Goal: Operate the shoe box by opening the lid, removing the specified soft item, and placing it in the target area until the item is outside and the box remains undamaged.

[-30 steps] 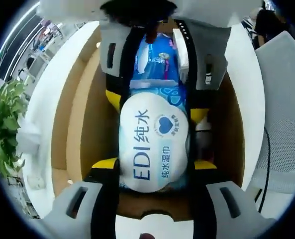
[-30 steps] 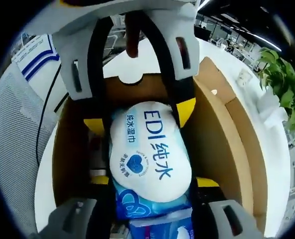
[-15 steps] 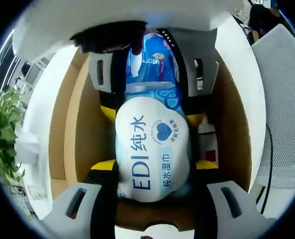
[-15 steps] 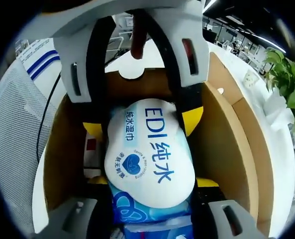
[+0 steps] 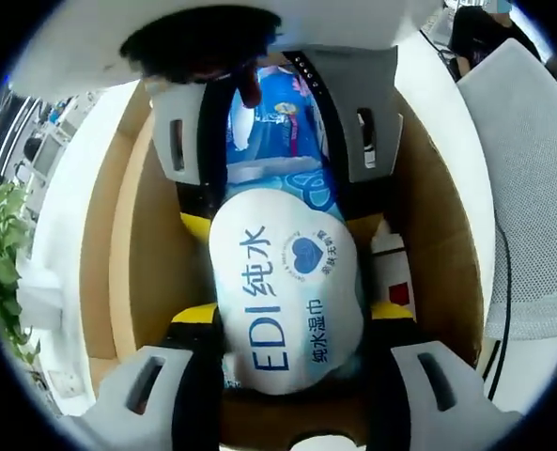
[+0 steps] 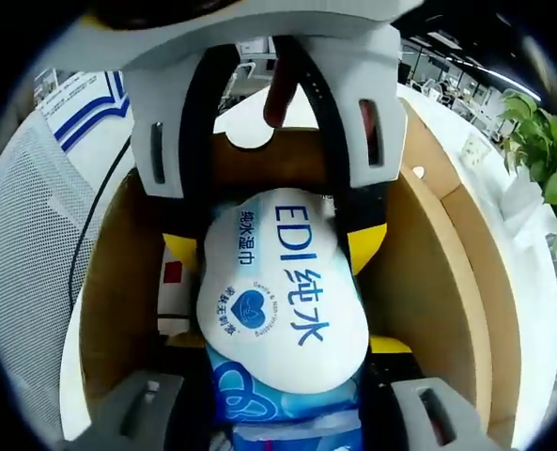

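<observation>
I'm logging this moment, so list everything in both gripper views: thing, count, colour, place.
wet wipes pack: one, white label with blue print over a blue wrapper, inside the box, between both grippers.
shoe box: one, brown cardboard, open, around the pack.
small white item with a red mark: one, on the box floor beside the pack; what it is I cannot tell.
table: one, white, under the box.
plant: one, green, at the table's far side.
mesh chair: one, grey, beside the table.
cable: one, black, along the table edge.
left gripper: grey with yellow pads, clamped on one end of the pack.
right gripper: same colours, clamped on the opposite end.
</observation>
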`<control>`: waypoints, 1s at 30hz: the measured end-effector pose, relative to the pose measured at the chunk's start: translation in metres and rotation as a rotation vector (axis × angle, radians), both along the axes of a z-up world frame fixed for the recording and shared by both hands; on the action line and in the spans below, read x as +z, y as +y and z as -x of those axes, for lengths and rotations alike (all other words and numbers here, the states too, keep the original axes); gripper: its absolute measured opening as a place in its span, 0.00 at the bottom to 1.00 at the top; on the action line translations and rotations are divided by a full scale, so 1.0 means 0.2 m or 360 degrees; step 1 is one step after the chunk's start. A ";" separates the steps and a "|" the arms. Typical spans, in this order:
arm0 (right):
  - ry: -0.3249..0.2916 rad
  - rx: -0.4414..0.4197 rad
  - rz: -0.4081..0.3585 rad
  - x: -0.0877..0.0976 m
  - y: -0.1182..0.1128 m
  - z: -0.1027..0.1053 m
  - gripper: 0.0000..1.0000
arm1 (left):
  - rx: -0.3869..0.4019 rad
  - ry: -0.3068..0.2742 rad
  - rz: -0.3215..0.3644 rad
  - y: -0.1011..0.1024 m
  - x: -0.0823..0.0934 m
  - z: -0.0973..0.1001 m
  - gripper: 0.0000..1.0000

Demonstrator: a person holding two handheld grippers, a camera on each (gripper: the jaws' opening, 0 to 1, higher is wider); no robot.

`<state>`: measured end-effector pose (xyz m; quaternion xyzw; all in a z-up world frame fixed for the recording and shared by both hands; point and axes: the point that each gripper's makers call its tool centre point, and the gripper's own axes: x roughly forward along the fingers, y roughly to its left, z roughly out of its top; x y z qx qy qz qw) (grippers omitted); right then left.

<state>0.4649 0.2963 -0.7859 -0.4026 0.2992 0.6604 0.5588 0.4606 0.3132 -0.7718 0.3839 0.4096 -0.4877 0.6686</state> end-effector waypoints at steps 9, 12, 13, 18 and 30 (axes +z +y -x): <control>0.0016 0.0020 -0.0019 0.06 -0.02 0.04 0.52 | -0.0058 0.0030 0.0014 -0.02 0.04 0.04 0.56; 0.0012 0.0012 -0.0043 0.11 -0.02 0.05 0.52 | -0.0072 0.0014 0.0010 -0.02 0.08 0.04 0.56; 0.0012 0.0010 -0.0050 0.12 -0.02 0.04 0.52 | -0.0075 0.0012 0.0009 -0.02 0.10 0.04 0.56; 0.0001 0.0001 -0.0064 0.18 -0.03 0.04 0.52 | -0.0091 -0.0007 0.0005 -0.03 0.16 0.03 0.56; -0.0060 -0.0005 -0.0079 0.36 -0.08 0.06 0.51 | -0.0115 -0.0079 0.0025 -0.08 0.33 0.05 0.56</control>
